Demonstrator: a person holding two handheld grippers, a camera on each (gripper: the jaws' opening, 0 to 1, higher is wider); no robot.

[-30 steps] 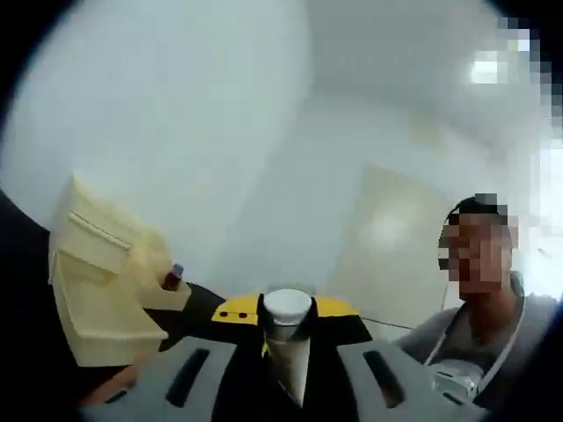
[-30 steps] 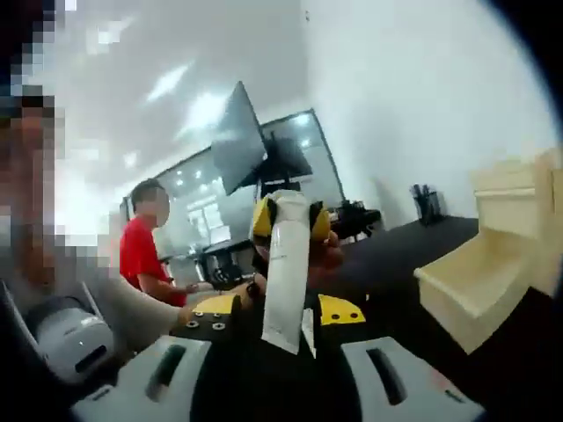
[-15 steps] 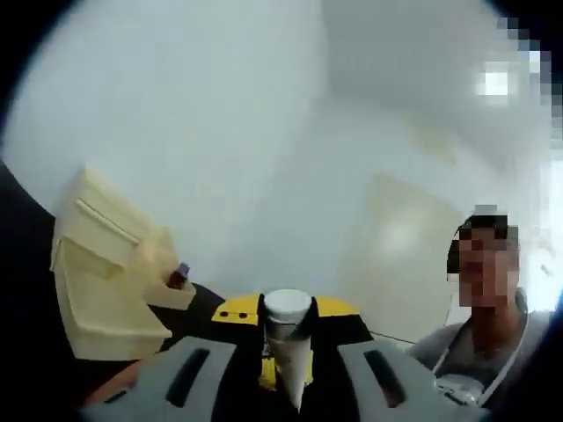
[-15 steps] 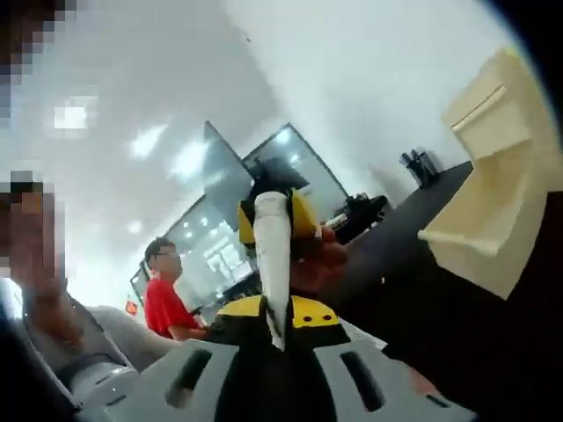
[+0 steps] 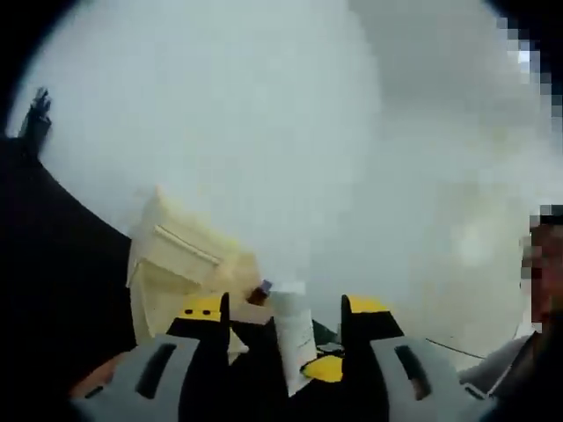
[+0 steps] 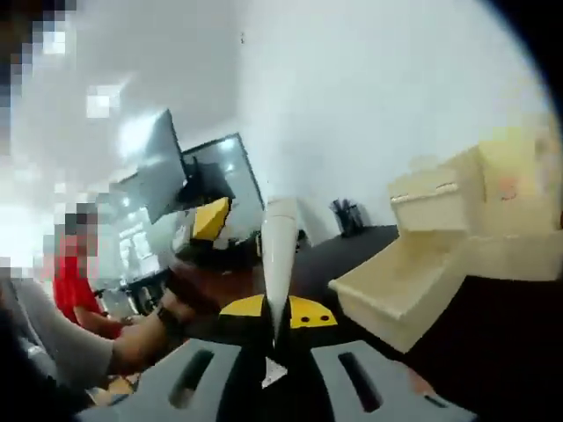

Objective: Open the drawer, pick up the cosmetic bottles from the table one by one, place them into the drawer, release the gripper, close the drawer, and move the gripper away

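A white tube is clamped upright between the shut jaws of the right gripper; in the left gripper view the left gripper is spread wide around it, not gripping. Transfer looks underway; next, the tube must be carried to the open cream drawer, well apart on the dark table

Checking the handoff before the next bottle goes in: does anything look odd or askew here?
Yes. One white tube is between both hand-held grippers: the right hand-held gripper clamps its crimped end, while the left hand-held gripper stands open around it. The cream drawer is pulled open.
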